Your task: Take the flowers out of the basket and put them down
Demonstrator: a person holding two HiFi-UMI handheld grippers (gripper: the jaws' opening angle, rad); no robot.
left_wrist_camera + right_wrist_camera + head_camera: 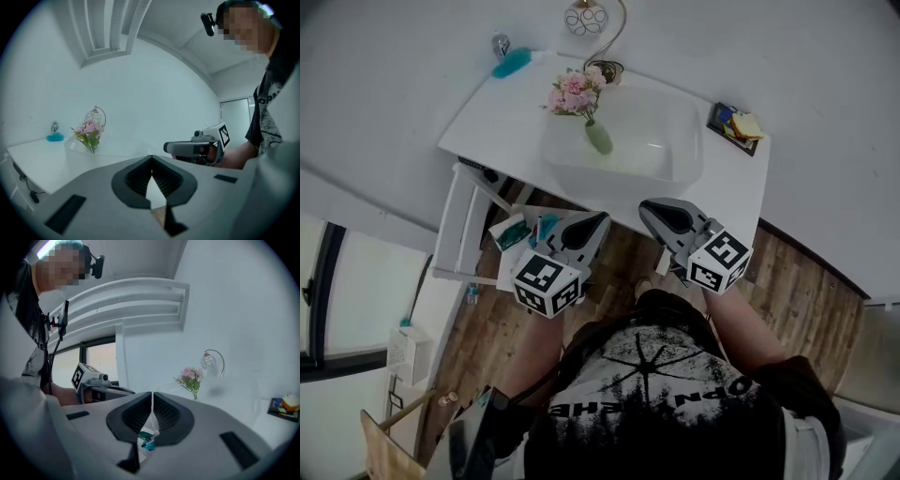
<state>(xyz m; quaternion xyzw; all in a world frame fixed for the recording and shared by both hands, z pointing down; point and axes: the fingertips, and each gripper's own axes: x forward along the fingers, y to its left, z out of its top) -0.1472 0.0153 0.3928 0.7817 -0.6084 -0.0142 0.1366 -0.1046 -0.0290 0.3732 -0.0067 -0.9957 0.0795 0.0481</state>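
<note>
- White bathroom counter (483, 117) against a white wall, seen from above; a blue brush-like thing (512, 63) lies at its back left corner, near a metal tap.
- Flowers (575, 92), a small pink bunch with green stems, sit in the back left part of the sunken basin (680, 164), blooms up by the rim and stems slanting down into the bowl. No woven basket is visible; the basin seems to be the holder meant.
- My guess is that the bunch is very light and soft. The petals would crush or shed if pinched, and the stems look thin and may bend.
- Best hold looks to be low on the gathered stems, well under the blooms, with a gentle squeeze and a straight lift clear of the rim.
- Left gripper (601, 217) hangs in front of the counter edge, jaws fully together and holding nothing.
- Right gripper (646, 207) sits just beside it, jaws likewise pressed together and empty; both are well apart from the flowers.
- Far right on the counter, a small dark tray (724, 117) holds a sponge.
</note>
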